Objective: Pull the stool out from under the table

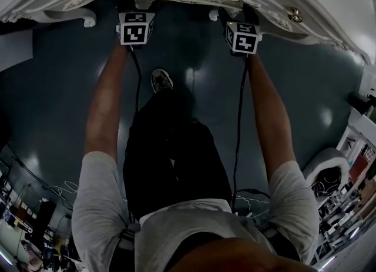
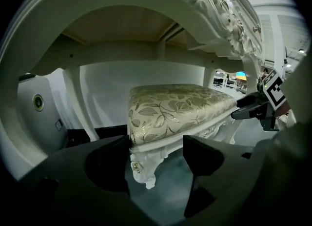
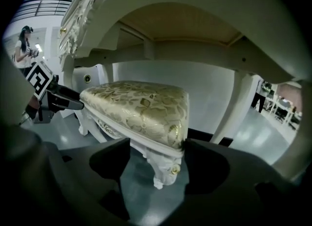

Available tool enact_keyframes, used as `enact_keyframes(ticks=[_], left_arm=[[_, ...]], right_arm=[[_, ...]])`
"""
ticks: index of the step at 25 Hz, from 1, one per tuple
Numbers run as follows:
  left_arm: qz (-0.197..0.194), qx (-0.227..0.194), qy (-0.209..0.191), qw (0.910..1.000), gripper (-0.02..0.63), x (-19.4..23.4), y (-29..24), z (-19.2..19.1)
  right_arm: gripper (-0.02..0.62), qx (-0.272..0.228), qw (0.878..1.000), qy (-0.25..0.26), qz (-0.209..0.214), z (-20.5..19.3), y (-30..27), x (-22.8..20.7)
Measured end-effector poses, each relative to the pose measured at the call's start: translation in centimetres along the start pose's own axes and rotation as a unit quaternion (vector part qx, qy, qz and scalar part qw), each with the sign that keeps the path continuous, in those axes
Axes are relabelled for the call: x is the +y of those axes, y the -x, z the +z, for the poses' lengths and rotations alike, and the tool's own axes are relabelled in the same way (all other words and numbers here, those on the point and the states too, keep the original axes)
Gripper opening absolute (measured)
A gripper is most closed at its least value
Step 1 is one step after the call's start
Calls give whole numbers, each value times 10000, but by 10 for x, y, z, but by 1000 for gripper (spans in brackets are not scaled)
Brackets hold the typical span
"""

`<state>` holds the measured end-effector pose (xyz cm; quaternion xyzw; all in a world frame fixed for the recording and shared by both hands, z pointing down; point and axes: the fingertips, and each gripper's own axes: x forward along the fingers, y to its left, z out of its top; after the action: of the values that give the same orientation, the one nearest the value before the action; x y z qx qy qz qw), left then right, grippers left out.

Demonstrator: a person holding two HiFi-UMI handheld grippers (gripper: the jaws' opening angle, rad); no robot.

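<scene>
I judge the white carved wooden stool with a gold leaf-patterned cushion point(image 2: 175, 105) to be fairly heavy and stiff, with soft padding that would give. So I'd take it by the hard white rail point(image 2: 165, 143) just below the cushion, at the near corners. It stands under the ornate white table point(image 2: 122, 5), inside the arch. The left gripper point(image 2: 156, 156) and right gripper point(image 3: 158, 159) both gape wide. The left straddles the near left corner leg, the right the near right one, and the pads are not pressing.

Floor and backdrop
A glossy dark blue-grey floor point(image 1: 41, 94) carried loose thin white cables point(image 1: 63, 190); a plain white wall panel point(image 2: 109, 93) stood behind, a pale-topped bystander point(image 3: 22, 44) far off.
</scene>
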<state>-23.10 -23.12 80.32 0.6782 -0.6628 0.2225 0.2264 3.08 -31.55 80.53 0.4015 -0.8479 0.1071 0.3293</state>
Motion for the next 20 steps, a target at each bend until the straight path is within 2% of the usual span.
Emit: enact_keyframes(ticks=[2, 4, 11, 13, 14, 16, 18, 19, 20], left_arm=[[-29, -101, 181, 9998, 333, 0, 7, 1], [4, -224, 292, 9993, 297, 1, 15, 3], [-24, -28, 86, 10000, 290, 5, 14, -1], [-79, -34, 361, 9993, 343, 12, 13, -4], [-122, -44, 494, 9987, 350, 14, 14, -6], [-171, -70, 569, 9982, 383, 15, 13, -7], [-287, -45, 575, 9979, 380, 11, 10, -5], [-385, 13, 575, 9976, 334, 8, 8, -5], [-462, 81, 579, 9972, 325, 6, 8, -5]], right_arm=[[345, 126, 9999, -44, 24, -3, 4, 1], [344, 213, 9998, -52, 3, -4, 7, 3], [344, 288, 9995, -113, -96, -9, 17, 9], [344, 274, 9996, -98, -58, -9, 16, 10], [344, 256, 9996, -86, -49, -10, 17, 10], [345, 206, 9997, -70, -57, -11, 17, 9], [344, 207, 9997, -56, -86, -10, 16, 8], [344, 237, 9997, -59, -90, -10, 17, 8], [344, 274, 9996, -74, -75, -10, 17, 9]])
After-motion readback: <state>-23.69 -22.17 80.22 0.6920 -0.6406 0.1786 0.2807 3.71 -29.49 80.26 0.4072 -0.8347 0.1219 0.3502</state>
